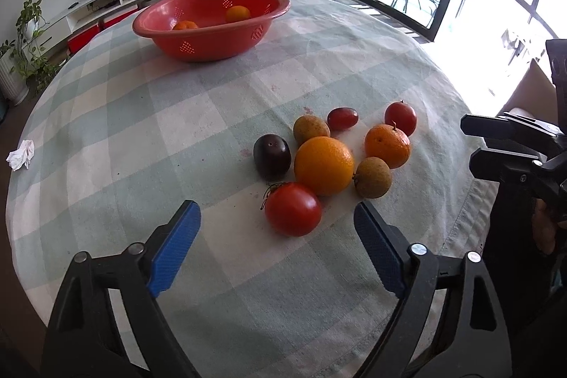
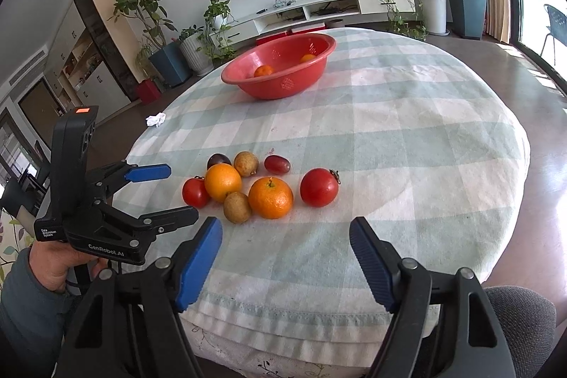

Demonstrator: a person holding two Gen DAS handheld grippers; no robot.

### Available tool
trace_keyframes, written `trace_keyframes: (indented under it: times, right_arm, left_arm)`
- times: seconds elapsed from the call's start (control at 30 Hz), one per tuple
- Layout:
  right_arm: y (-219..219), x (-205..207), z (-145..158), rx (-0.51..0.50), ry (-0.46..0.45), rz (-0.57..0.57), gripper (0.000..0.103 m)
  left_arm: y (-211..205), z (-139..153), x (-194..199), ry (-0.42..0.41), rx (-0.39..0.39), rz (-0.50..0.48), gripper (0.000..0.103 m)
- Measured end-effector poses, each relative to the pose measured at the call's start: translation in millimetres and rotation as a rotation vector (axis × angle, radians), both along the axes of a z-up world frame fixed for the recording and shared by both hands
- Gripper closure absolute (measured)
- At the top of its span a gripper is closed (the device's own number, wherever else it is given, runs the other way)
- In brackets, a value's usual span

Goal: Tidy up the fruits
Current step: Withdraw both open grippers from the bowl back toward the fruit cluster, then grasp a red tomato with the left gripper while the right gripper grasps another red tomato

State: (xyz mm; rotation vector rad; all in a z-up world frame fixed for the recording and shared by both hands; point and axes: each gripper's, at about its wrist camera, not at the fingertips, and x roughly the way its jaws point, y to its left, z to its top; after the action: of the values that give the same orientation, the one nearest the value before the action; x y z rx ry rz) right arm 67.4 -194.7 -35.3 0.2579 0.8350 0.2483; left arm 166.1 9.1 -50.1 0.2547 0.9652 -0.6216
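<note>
Both grippers' fingers wide open, holding nothing. Left gripper (image 1: 276, 248) nearest round red tomato (image 1: 293, 209): centre it, close gently. Then red perforated plastic basket (image 1: 212, 38).

Only the tops of two oranges (image 1: 237, 13) were seen above the rim of the red basket (image 1: 212, 41); their lower halves were hidden. In the right wrist view the dark plum (image 2: 218, 160) was half covered by the big orange (image 2: 223, 182). The right tongs (image 1: 496, 144) were cut off at the left wrist frame's edge. The near edge of the surface (image 2: 319, 325) was lost behind the tongs.
</note>
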Motion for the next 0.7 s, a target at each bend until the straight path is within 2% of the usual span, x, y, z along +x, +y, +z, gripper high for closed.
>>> trace_keyframes:
  times: [0.07, 0.13, 0.23, 0.27, 0.43, 0.7]
  right_arm:
    - [0.2, -0.7, -0.6, -0.002, 0.002, 0.002, 0.028]
    - [0.3, -0.4, -0.5, -0.002, 0.002, 0.004, 0.028]
    - [0.4, -0.4, -0.7, -0.001, 0.004, 0.002, 0.029]
    - [0.3, -0.3, -0.4, -0.002, 0.005, 0.002, 0.029]
    - [-0.1, 2.1, -1.7, -0.005, 0.014, 0.004, 0.031]
    - [-4.4, 7.0, 2.0, -0.027, 0.02, -0.001, 0.033]
  left_arm:
    - [-3.4, -3.0, 2.0, 0.012, 0.003, -0.01, 0.042]
    - [-6.1, -6.6, 3.2, 0.022, 0.006, -0.017, 0.051]
    - [-7.0, -9.4, 3.2, 0.019, 0.001, -0.019, 0.056]
    - [-7.2, -9.5, 3.3, 0.018, -0.004, -0.02, 0.062]
    - [-7.4, -10.1, 2.8, 0.018, -0.018, -0.024, 0.07]
    - [-2.4, -8.9, 0.3, 0.023, -0.047, -0.004, 0.071]
